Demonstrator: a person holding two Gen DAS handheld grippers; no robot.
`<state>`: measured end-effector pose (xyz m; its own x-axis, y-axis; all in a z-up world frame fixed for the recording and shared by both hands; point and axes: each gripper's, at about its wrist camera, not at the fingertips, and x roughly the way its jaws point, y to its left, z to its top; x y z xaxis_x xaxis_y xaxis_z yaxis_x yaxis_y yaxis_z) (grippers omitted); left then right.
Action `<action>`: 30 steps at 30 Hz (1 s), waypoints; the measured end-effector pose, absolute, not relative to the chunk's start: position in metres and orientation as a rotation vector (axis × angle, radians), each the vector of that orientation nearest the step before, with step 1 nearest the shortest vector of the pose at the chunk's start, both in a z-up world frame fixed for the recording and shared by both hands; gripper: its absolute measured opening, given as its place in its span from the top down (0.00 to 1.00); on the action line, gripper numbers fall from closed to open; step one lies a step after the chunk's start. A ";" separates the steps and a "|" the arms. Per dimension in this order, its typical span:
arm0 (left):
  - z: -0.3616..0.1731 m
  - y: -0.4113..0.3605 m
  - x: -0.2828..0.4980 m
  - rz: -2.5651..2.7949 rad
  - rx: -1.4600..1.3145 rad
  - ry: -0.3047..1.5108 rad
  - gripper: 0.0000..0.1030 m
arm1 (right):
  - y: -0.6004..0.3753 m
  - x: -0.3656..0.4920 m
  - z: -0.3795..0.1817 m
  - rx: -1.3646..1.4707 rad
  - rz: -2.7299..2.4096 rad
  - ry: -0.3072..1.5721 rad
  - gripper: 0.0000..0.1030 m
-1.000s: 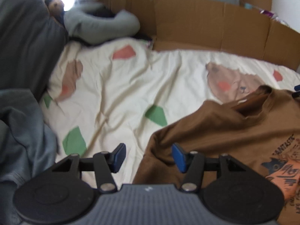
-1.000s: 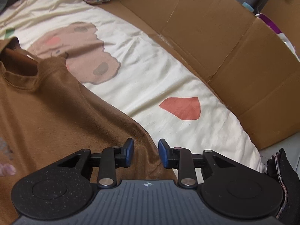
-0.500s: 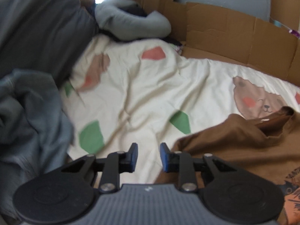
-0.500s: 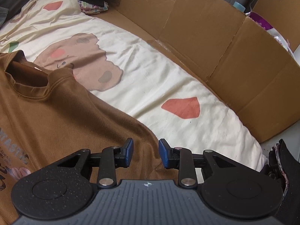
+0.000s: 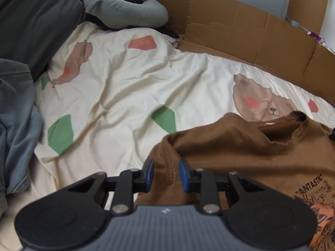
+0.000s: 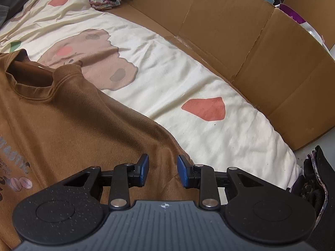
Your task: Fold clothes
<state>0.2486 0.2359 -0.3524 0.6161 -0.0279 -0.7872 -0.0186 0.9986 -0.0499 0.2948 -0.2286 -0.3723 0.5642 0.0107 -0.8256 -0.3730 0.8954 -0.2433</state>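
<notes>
Left wrist view: the left claw point(image 5: 165, 174) has just been closing and stands narrowly apart, the stitched sleeve hem of the brown shirt point(image 5: 240, 146) between its pads; whether they pinch it I cannot tell. The shirt lies at four o'clock on the bedsheet point(image 5: 129, 96). Right wrist view: the right claw point(image 6: 163, 170) hangs partly open over the shirt point(image 6: 83, 125), gripping nothing; cardboard point(image 6: 251, 48) stands at two o'clock.

Right claw point(image 6: 162, 171) part-open over brown T-shirt point(image 6: 73, 121) on cream sheet point(image 6: 171, 87)

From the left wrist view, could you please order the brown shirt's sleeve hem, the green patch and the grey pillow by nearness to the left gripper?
1. Sleeve hem, between the left gripper fingers.
2. Green patch, just beyond on the sheet.
3. Grey pillow, far top left.
</notes>
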 end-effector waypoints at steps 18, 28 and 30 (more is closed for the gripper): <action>-0.380 0.223 0.264 0.068 -0.123 1.050 0.90 | -0.231 0.303 -0.375 -0.418 0.239 0.956 0.65; -0.343 0.241 0.263 -0.001 -0.043 1.081 0.94 | -0.249 0.314 -0.360 -0.379 0.256 0.922 0.65; -0.336 0.249 0.266 -0.001 -0.012 1.087 0.94 | -0.254 0.318 -0.356 -0.366 0.261 0.918 0.65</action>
<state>0.2656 0.2488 -0.3364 0.4651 -0.0069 -0.8852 -0.0049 0.9999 -0.0103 0.3178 -0.2539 -0.3561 0.5831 0.0642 -0.8099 -0.3719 0.9074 -0.1958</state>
